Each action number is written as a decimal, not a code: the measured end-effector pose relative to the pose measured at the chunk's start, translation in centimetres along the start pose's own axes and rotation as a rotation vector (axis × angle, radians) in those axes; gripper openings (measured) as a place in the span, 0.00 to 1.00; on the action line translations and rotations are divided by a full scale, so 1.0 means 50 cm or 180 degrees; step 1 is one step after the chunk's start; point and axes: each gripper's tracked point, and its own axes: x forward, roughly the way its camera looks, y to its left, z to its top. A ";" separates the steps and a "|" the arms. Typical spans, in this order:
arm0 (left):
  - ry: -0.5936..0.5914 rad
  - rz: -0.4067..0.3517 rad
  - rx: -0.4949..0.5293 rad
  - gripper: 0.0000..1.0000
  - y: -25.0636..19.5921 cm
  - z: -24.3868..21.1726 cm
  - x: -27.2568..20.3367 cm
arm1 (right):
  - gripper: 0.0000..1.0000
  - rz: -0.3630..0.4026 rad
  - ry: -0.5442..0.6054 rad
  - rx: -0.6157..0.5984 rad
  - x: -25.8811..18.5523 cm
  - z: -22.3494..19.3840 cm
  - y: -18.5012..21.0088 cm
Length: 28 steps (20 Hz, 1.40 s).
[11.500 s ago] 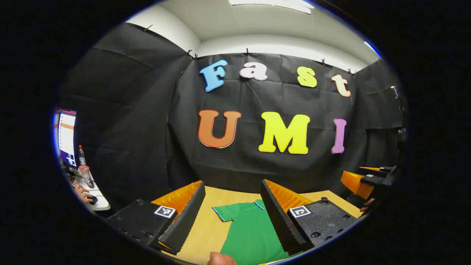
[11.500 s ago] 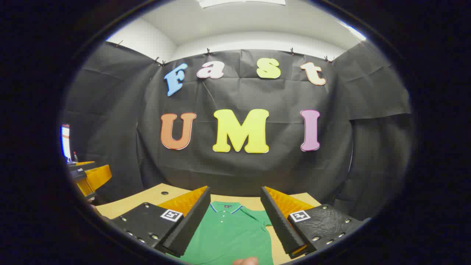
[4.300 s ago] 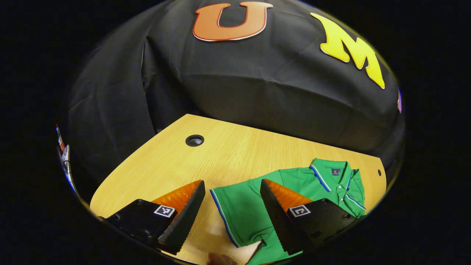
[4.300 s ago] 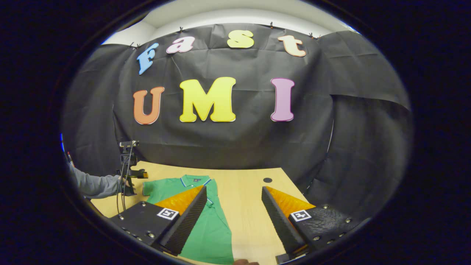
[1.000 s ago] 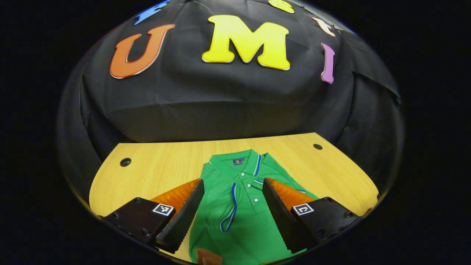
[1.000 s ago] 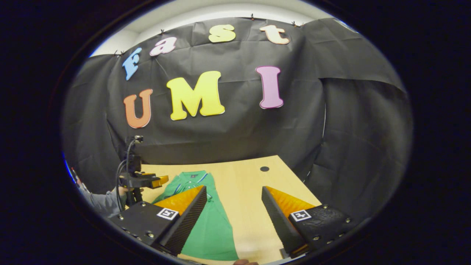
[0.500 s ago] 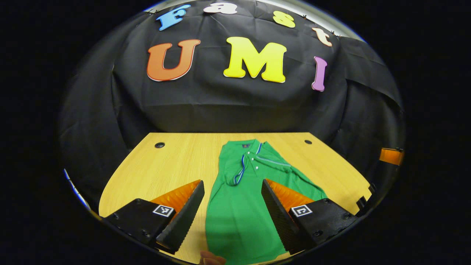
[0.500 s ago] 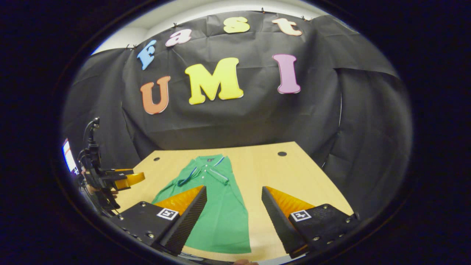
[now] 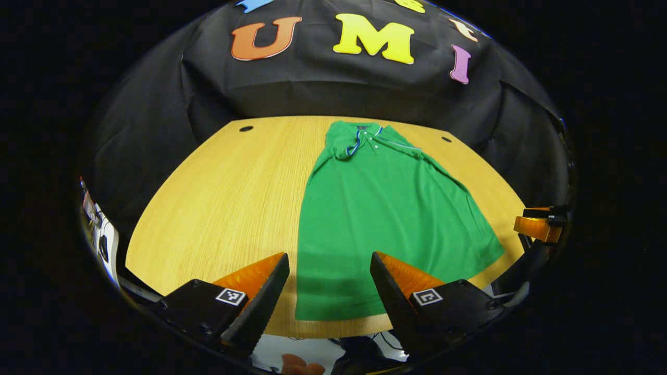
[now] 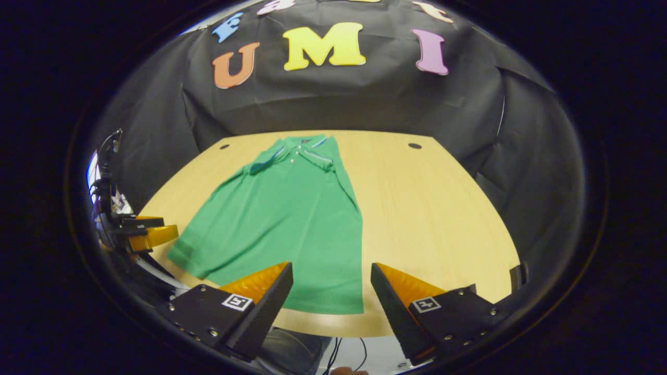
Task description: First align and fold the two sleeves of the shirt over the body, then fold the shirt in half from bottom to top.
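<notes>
A green polo shirt [image 9: 375, 208] lies flat on the wooden table [image 9: 219, 208], collar at the far side, with both sleeves folded in over the chest. My left gripper [image 9: 328, 297] is open and hovers at the near table edge, its fingers flanking the hem's left corner. In the right gripper view the shirt [image 10: 292, 219] runs toward me, and my right gripper [image 10: 331, 307] is open around the hem's right corner. Neither gripper holds any cloth. The right gripper [image 9: 539, 226] appears at the far right of the left gripper view, and the left gripper [image 10: 146, 234] at the left of the right gripper view.
The table [image 10: 432, 219] has small cable holes [image 9: 246, 128] [image 10: 415, 146] near its far corners. Bare wood stretches on either side of the shirt. Black cloth walls close the back and sides. Cables hang below the near table edge [image 10: 344, 359].
Both grippers have drawn back to the near table edge and tilted down, so the whole shirt and its hem have come into view. Both stay open; the shirt lies unmoved.
</notes>
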 end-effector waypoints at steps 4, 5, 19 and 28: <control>0.0160 0.0059 0.0062 1.00 0.005 -0.042 0.014 | 0.95 -0.0047 0.0256 -0.0195 0.026 -0.049 0.002; 0.0183 0.0061 0.0089 1.00 0.003 -0.047 0.016 | 0.95 -0.0037 0.0297 -0.0228 0.033 -0.055 0.005; 0.0247 0.0094 0.0118 1.00 -0.016 -0.079 0.028 | 1.00 -0.0028 0.0743 -0.0228 0.070 -0.138 0.002; 0.0324 -0.0085 0.0053 0.03 -0.045 -0.067 0.033 | 0.01 -0.0014 0.0689 0.0086 0.083 -0.117 0.019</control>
